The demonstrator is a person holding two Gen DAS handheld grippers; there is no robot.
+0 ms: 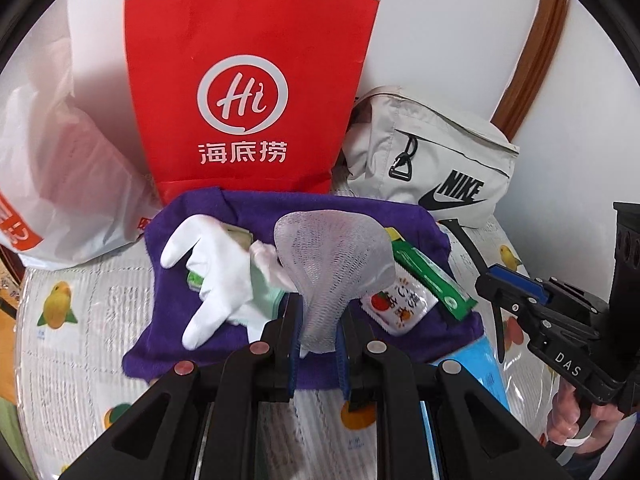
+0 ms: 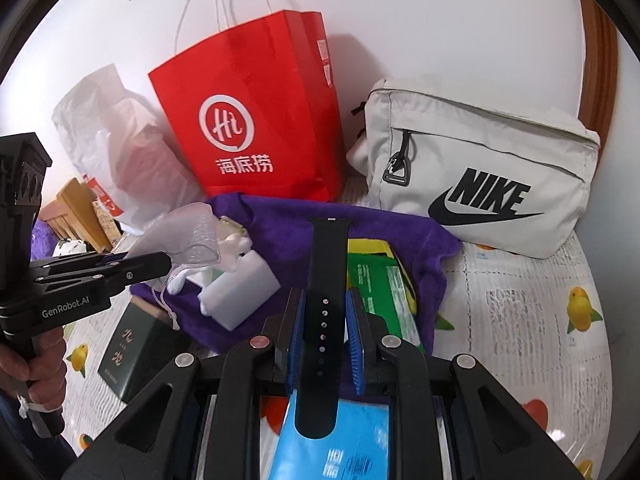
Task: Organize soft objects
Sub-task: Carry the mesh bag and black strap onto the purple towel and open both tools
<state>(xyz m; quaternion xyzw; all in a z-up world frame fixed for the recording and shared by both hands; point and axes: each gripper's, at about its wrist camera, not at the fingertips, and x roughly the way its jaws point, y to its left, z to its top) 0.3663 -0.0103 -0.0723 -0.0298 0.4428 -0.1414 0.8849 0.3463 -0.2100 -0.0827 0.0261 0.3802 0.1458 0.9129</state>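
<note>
Left hand-held gripper (image 1: 318, 332): clamped on white mesh (image 1: 334, 256), raised over purple cloth (image 1: 240, 208) on the desk.
Right hand-held gripper (image 2: 324, 332): clamped on black strap (image 2: 326, 264).
Step, judged: bagging each item. Keep grip firm, lift clear of glove (image 1: 216, 276), carry toward red bag (image 1: 248, 80) at 12 o'clock.
Mesh: netted, limp, fanning wide above the jaws.

Red paper bag (image 1: 248, 92), purple towel (image 1: 280, 208), white glove (image 1: 216, 276), black strap (image 2: 324, 280), fruit-print tablecloth (image 2: 520, 300).
</note>
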